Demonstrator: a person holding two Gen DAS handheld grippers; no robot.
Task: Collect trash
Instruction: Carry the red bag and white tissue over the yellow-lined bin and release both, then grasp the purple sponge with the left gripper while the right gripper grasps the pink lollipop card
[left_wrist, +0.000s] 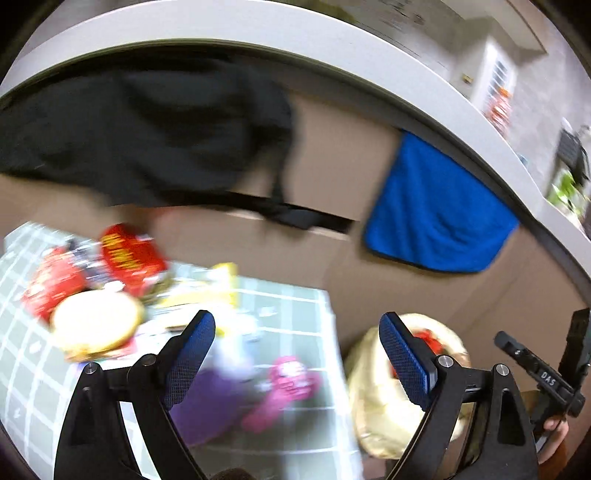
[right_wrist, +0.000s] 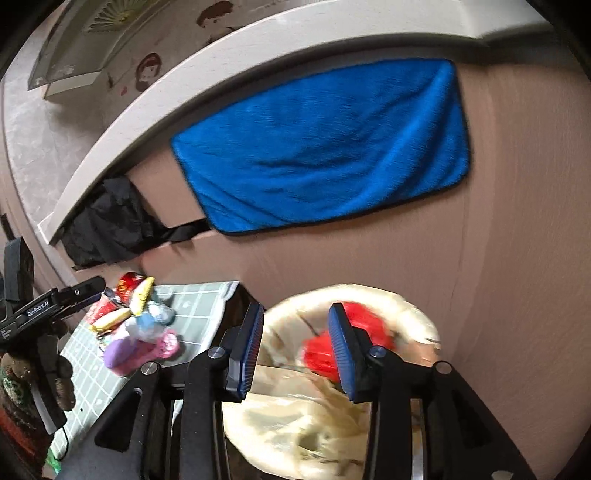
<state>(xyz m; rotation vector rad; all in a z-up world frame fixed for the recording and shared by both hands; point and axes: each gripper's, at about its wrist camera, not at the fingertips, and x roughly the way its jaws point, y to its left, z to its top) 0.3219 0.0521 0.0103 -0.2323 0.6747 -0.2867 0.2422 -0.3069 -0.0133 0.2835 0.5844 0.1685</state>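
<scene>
A pile of trash lies on a green checked tablecloth (left_wrist: 295, 317): a red packet (left_wrist: 129, 254), a round yellow lid (left_wrist: 94, 321), a purple wrapper (left_wrist: 207, 406) and a pink wrapper (left_wrist: 288, 387). My left gripper (left_wrist: 297, 354) is open and empty above the table's right edge. A bin lined with a cream bag (right_wrist: 314, 417) stands beside the table and holds a red wrapper (right_wrist: 321, 354). My right gripper (right_wrist: 297, 350) is open and empty right above the bin. The pile also shows in the right wrist view (right_wrist: 136, 325).
A brown sofa back (right_wrist: 498, 221) rises behind the table and bin, with a blue towel (right_wrist: 325, 147) and a black cloth (left_wrist: 147, 133) draped over it. A white ledge (left_wrist: 332, 40) runs above. The other gripper (left_wrist: 546, 376) shows at the far right.
</scene>
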